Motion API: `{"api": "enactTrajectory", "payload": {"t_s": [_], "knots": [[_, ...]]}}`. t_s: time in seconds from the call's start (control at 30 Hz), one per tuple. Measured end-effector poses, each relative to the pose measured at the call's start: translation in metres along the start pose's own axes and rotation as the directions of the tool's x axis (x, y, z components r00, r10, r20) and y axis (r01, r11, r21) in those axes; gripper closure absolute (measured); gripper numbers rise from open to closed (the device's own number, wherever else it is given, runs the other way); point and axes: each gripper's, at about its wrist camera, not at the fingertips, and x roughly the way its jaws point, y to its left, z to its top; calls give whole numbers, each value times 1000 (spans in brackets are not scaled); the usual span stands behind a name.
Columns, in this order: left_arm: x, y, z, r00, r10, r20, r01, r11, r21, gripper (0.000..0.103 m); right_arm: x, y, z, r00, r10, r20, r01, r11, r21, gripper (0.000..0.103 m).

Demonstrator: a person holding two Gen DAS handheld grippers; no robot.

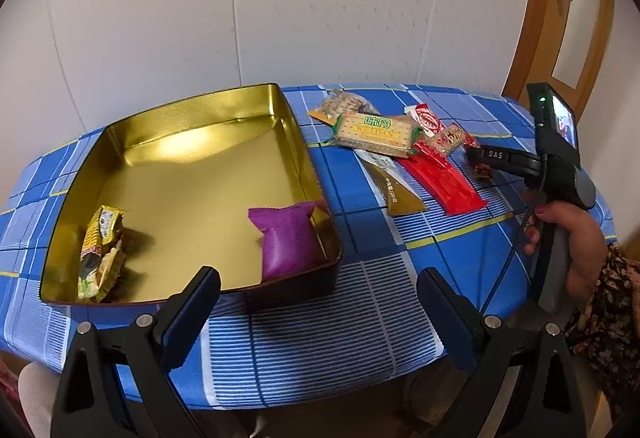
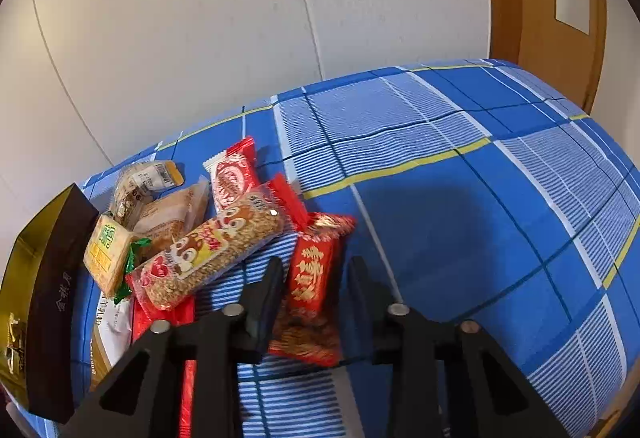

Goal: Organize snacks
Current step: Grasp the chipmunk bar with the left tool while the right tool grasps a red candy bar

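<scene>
A gold tin [image 1: 280,105] stands at the table's left; inside it lie a purple packet [image 1: 288,242] and a yellow-black packet [image 1: 100,250]. Right of the tin is a pile of snacks: a cracker pack [image 1: 376,131], a long red packet [image 1: 444,181] and a squirrel-printed cereal bar [image 2: 212,250]. My right gripper [image 2: 316,278] is shut on a small red packet [image 2: 314,274] at the pile's right edge, which lies on the cloth. My left gripper [image 1: 318,278] hangs open over the cloth by the tin's near right corner, with nothing between its fingers.
A blue plaid cloth [image 2: 460,197] covers the table, which ends at a white wall behind. A wooden door [image 1: 560,37] stands at the right. A person's hand [image 1: 572,234] holds the right gripper's handle. The tin's dark outer wall [image 2: 52,298] rises left of the pile.
</scene>
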Motion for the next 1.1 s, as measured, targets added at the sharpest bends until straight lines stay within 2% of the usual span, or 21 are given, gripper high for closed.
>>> {"api": "enactTrajectory", "payload": {"t_s": [0.17, 0.47, 0.83, 0.93, 1.1], "knots": [[4, -16, 8, 1000, -12, -3, 12, 999, 34, 4, -7, -6, -7, 999, -32, 25, 33, 999, -10, 78], [18, -57, 39, 1000, -20, 2, 19, 990, 139, 4, -14, -38, -5, 995, -93, 41, 88, 989, 116, 79], [70, -117, 96, 1000, -9, -13, 12, 956, 293, 4, -16, -44, -3, 992, -121, 44, 114, 983, 145, 78], [90, -129, 108, 1000, 19, -20, -11, 942, 335, 4, -17, -45, -4, 992, -118, 45, 110, 983, 149, 78], [116, -146, 119, 998, 63, -13, -52, 915, 400, 4, -19, -45, -5, 986, -157, 50, 148, 978, 148, 78]]}}
